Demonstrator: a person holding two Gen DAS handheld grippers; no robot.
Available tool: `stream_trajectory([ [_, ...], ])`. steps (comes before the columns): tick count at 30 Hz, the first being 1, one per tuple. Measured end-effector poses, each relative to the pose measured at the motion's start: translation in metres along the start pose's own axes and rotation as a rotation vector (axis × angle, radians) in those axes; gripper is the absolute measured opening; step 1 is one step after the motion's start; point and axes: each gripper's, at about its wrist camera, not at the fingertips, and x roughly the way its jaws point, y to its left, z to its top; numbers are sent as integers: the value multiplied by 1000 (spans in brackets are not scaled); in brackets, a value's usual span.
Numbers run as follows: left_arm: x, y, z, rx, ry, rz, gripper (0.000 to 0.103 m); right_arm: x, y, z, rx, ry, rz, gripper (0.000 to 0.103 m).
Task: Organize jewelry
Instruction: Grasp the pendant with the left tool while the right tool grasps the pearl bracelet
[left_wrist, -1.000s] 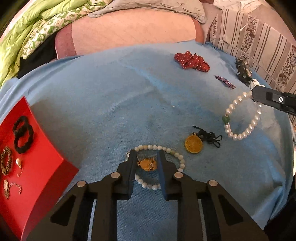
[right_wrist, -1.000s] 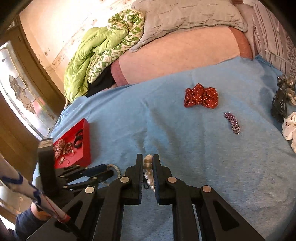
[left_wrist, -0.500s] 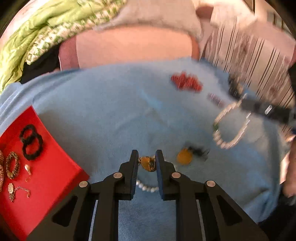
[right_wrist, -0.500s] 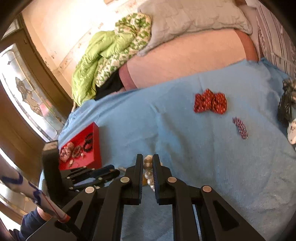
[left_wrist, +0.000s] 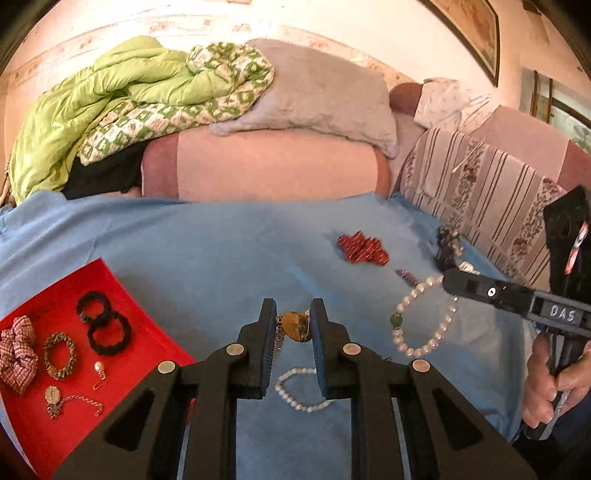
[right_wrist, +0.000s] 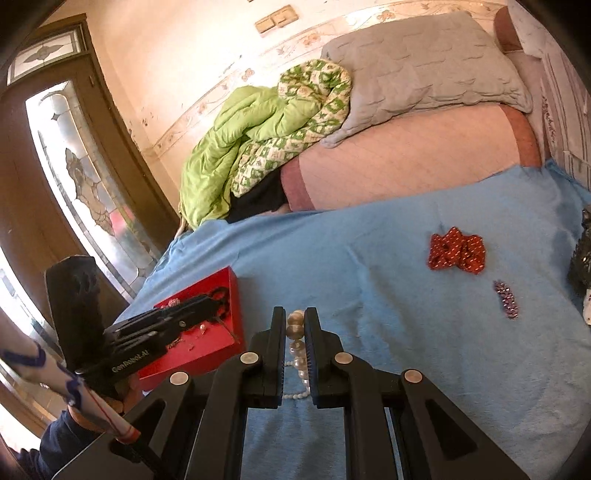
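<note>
Red tray (left_wrist: 122, 291) is our landmark: the left gripper (left_wrist: 293, 325), just right of it, pinches a gold pendant (left_wrist: 294, 326) whose pearls dangle; the right gripper (right_wrist: 294, 332), farther right, clamps a pearl bracelet (left_wrist: 424, 317) (both presumably lifted for the tray).

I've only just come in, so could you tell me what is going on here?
A person is sorting jewelry on a blue blanket with a gripper in each hand. The left gripper grips a gold pendant on a pearl necklace; the right gripper holds up a pearl bracelet. A red tray already holds several pieces.
</note>
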Motion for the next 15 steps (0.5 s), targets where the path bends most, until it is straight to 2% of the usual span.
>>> stream_trajectory([
  [9, 18, 1, -23, 37, 105, 126, 18, 16, 13, -3, -16, 32, 7, 11],
  [15, 19, -1, -24, 47, 110, 135, 18, 22, 15, -5, -16, 48, 1, 11],
])
